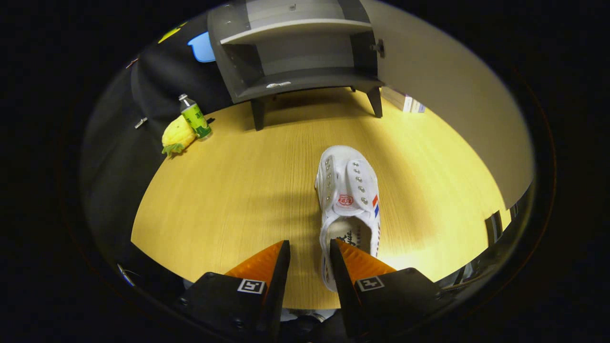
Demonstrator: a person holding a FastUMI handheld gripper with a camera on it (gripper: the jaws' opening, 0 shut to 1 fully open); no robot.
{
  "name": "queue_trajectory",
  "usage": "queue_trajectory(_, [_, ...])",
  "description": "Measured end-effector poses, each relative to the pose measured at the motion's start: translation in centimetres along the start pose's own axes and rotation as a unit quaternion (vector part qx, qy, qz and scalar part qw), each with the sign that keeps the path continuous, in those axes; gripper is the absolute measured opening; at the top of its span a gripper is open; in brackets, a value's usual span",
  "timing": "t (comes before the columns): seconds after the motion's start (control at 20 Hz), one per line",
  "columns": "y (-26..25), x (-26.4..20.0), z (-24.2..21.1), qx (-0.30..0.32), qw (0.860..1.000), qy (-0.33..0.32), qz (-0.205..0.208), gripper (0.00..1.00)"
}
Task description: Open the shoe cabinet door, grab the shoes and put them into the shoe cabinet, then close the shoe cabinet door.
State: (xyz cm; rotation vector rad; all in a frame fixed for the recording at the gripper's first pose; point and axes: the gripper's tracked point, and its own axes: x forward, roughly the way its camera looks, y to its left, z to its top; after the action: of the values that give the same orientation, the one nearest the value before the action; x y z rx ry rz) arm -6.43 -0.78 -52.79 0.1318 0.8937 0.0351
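Observation:
A white canvas shoe (348, 190) with metal eyelets lies on the wooden table (228, 190), toe toward the cabinet. My gripper (310, 243) is open at its heel end. One fingertip (350, 257) lies over the shoe's opening, and the other stands apart on the outer side of the shoe's side wall. That wall sits in the gap close to the first fingertip, and only part of the heel shows past it. Beyond the shoe, the grey shoe cabinet (295, 76) stands on short legs. Its pale door (443, 85) is swung wide open, baring two shelves.
A green-labelled bottle (194, 116) and a yellow pineapple toy (177, 136) stand near the table's edge beside the cabinet. Some small boxes (405, 101) lie behind the open door. A small white scrap (279, 85) lies on the lower shelf.

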Motion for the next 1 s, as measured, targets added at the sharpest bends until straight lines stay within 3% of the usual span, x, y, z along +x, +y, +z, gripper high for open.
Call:
queue_trajectory(0.15, [-0.2, 2.6, 1.4, -0.002, 0.999, -0.036, -0.005, 0.55])
queue_trajectory(0.2, [-1.0, 2.4, 1.6, -0.007, 0.998, -0.054, -0.025, 0.45])
queue_trajectory(0.3, [-1.2, 4.2, 3.3, 0.010, 0.996, -0.084, -0.026, 0.24])
queue_trajectory(0.55, [-1.7, 5.2, 5.0, 0.028, 0.991, -0.127, -0.038, 0.10])
queue_trajectory(0.75, [-2.1, 4.7, 6.4, 0.011, 0.989, -0.141, -0.035, 0.05])
queue_trajectory(1.0, [-2.0, -0.4, 9.1, 0.025, 0.987, -0.157, -0.016, 0.05])
